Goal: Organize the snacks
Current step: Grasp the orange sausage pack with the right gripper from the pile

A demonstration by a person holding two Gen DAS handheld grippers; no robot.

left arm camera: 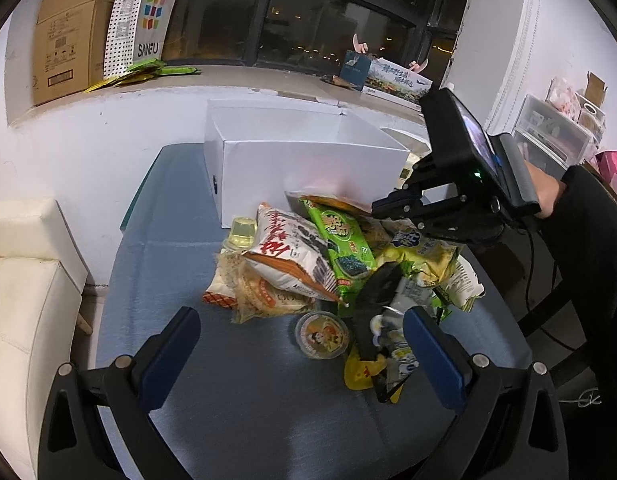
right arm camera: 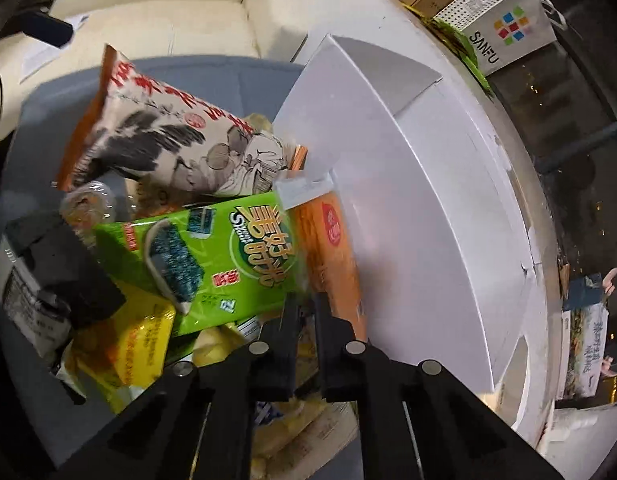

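A heap of snack packets lies on the blue table (left arm camera: 168, 260) in front of an open white box (left arm camera: 308, 148). On top are a white-and-red packet (left arm camera: 288, 248), a green seaweed packet (left arm camera: 344, 244) and an orange packet (left arm camera: 332, 201) that leans on the box. A jelly cup (left arm camera: 322, 334) sits at the heap's near edge. My left gripper (left arm camera: 302, 344) is open, low over the table, with the cup between its fingers but not touched. My right gripper (right arm camera: 307, 304) is shut, its tips where the green packet (right arm camera: 212, 260) meets the orange packet (right arm camera: 332, 248). Whether it pinches either is unclear.
A cream sofa (left arm camera: 24, 280) stands left of the table. On the window ledge behind are a cardboard box (left arm camera: 72, 40) and a SANFU paper bag (left arm camera: 148, 20). A person's dark sleeve (left arm camera: 588, 240) and clear storage drawers (left arm camera: 556, 128) are at the right.
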